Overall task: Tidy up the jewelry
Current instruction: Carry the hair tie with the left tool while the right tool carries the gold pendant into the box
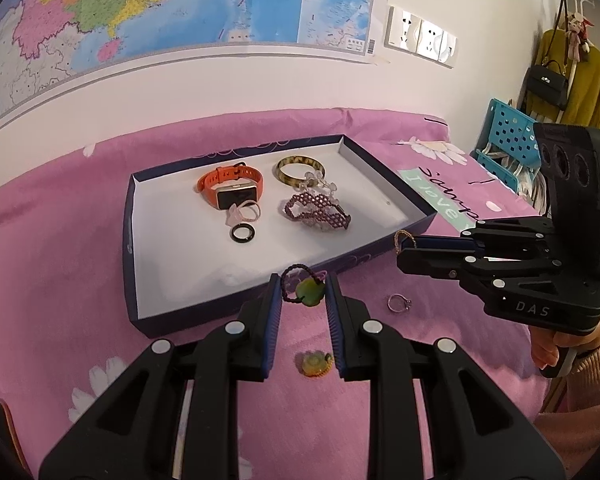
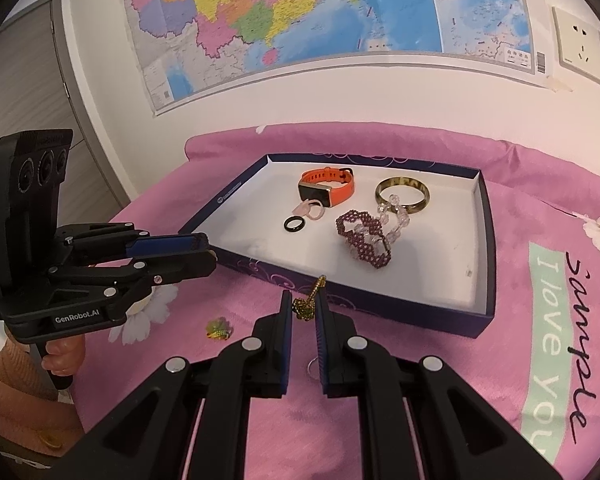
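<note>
Midway through sorting the jewelry: six pieces in the box, two in my grips, two left on the cloth.

Nearest me, one yellow-green charm [image 1: 313, 365] lies on the pink cloth [image 1: 60, 280], and one silver ring [image 1: 398, 303] sits to its right, both yet to be picked up. My left hand-held gripper [image 1: 303, 292] is partly closed on one dark cord ring with a green stone [image 1: 302, 289], just short of the box's near wall. My right hand-held gripper [image 2: 303, 308] is nearly closed, pinching one gold bead chain [image 2: 307, 305]. Farther off, the open box [image 1: 132, 240] holds one black ring [image 1: 243, 234], one pink ring [image 1: 245, 213], one purple beaded bracelet [image 1: 316, 211], one clear bead bracelet [image 1: 316, 182], one orange watch [image 1: 230, 186] and one tortoiseshell bangle [image 1: 300, 168].
</note>
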`<state>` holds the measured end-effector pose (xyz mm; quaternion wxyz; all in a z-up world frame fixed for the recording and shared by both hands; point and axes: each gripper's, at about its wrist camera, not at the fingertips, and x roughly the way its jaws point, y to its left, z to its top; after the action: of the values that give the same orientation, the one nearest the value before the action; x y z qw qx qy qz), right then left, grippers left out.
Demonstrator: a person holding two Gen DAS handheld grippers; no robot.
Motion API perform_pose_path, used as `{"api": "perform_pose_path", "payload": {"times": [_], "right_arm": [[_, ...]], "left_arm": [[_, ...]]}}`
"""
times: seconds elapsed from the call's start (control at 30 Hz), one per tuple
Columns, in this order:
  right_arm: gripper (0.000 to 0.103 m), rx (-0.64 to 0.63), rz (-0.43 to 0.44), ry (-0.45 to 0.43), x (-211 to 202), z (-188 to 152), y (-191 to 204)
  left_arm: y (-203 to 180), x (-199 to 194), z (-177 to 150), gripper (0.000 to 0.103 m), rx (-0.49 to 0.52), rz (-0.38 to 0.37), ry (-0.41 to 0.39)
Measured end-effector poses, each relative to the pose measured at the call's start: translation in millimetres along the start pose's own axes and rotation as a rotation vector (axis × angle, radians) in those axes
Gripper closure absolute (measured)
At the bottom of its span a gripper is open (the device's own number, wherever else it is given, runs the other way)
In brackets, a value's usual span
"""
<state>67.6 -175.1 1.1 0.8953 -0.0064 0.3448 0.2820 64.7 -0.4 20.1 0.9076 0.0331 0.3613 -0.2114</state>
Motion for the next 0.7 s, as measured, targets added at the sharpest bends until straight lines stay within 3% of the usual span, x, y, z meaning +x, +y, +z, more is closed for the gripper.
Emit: {"api": "perform_pose_path", "payload": {"times": [0.7], "right_arm": [[0.093, -0.008, -0.038, -0.012, 8.7, 21.4, -13.6]], "left_arm": [[11.6, 18.4, 18.2, 0.081, -0.028, 0.019, 0.008]]}}
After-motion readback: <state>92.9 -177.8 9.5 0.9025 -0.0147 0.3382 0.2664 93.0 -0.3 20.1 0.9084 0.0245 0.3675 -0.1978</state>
